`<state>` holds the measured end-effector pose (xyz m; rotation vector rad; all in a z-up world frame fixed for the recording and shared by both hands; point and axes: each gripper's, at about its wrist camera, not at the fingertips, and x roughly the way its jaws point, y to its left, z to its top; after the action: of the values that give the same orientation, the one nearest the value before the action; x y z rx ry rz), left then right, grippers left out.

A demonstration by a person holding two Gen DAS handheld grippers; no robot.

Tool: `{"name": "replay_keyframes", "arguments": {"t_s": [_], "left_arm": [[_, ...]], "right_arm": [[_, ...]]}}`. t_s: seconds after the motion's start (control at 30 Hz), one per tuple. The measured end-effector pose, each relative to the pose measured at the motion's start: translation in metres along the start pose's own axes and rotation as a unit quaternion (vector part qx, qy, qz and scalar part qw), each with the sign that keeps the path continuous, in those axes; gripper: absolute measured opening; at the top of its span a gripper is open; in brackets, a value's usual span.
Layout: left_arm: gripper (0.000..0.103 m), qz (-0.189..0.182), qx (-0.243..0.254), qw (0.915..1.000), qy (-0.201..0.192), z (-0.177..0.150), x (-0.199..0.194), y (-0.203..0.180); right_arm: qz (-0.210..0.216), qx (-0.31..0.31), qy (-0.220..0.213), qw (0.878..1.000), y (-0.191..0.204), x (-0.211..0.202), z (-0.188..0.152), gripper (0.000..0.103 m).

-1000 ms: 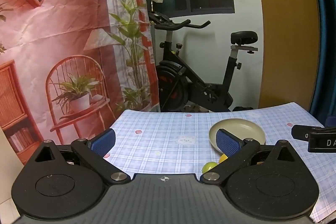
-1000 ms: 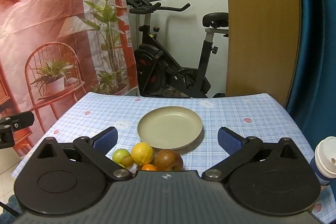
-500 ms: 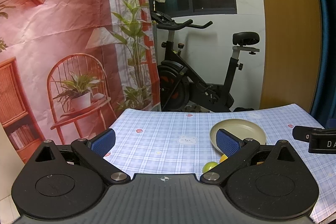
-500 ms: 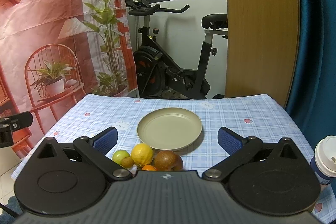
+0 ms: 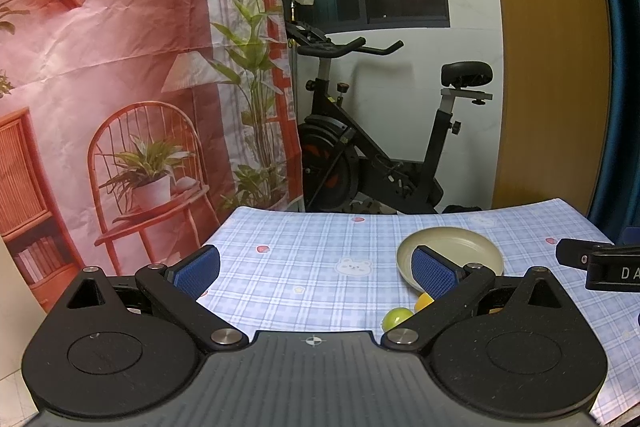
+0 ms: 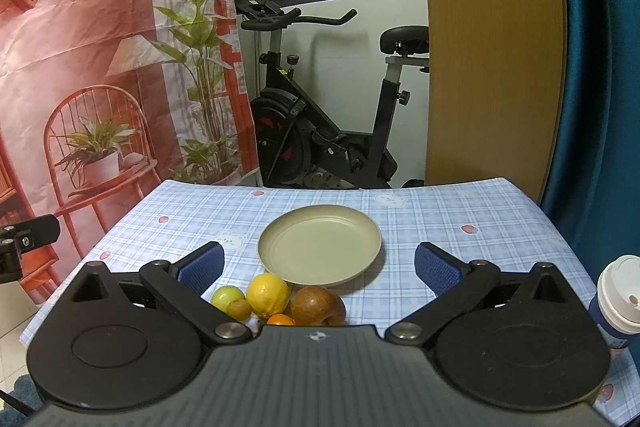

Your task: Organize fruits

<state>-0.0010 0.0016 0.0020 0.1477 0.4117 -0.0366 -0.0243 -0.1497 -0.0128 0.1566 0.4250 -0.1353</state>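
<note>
An empty beige plate [image 6: 319,245] sits mid-table on the blue checked cloth. Just in front of it lies a cluster of fruit: a green fruit [image 6: 227,297], a small brown kiwi [image 6: 240,309], a yellow lemon [image 6: 267,294], an orange [image 6: 280,319] mostly hidden by my gripper body, and a brown-red apple [image 6: 317,305]. My right gripper [image 6: 319,265] hovers open above the fruit, holding nothing. My left gripper [image 5: 316,273] is open and empty over the table's left part; the plate [image 5: 450,253], green fruit [image 5: 397,317] and lemon [image 5: 423,301] show beside its right finger.
A white-lidded blue cup [image 6: 621,301] stands at the table's right edge. Beyond the far edge are an exercise bike [image 6: 320,131], a printed backdrop [image 6: 100,67] and a wooden panel [image 6: 492,47]. Part of the other gripper [image 5: 600,265] shows at the left view's right side.
Both views have shifted very slightly; the grippers stay open and the fruit and plate have not moved.
</note>
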Motion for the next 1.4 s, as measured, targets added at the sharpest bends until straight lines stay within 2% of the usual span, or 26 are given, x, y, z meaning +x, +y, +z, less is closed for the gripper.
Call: {"name": "replay_keyframes", "arguments": {"t_s": [1.4], "left_arm": [[0.103,-0.005,-0.008,1.0000,0.003,-0.0019,0.0011,-0.0002]], "right_arm": [[-0.003,0.000,-0.005,1.000,-0.0010,-0.0004,0.0010,0.103]]}}
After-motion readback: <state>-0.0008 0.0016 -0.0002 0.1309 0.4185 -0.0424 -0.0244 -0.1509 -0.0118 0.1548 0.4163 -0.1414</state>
